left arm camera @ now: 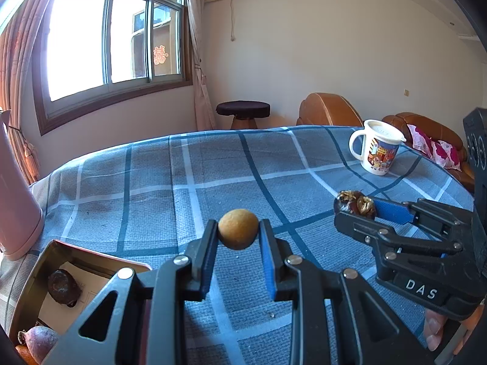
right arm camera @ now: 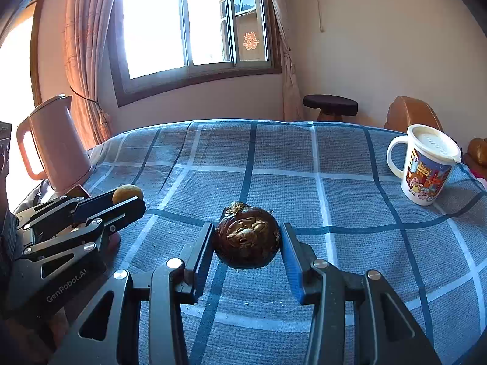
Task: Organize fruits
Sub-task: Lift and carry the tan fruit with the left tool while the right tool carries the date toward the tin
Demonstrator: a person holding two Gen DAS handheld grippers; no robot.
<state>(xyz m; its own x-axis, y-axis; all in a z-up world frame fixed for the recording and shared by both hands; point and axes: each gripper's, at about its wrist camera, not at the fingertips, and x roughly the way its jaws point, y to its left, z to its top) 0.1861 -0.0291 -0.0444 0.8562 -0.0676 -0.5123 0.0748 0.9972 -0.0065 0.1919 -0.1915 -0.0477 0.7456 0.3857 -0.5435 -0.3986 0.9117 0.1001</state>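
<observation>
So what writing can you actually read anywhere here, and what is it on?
"DAS": on the right hand-held gripper.
"GenRobot.AI": on the left hand-held gripper.
"囍": red sign in the window.
Embossed text on the mug lid: too blurred to read.

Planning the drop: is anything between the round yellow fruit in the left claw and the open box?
Nothing visible. The yellow fruit hangs over bare tablecloth, with the box open down-left.

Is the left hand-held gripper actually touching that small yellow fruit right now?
Touching. In the left wrist view, both pads of the left hand-held gripper press the sides of the yellow fruit, holding it clear of the tablecloth.
</observation>
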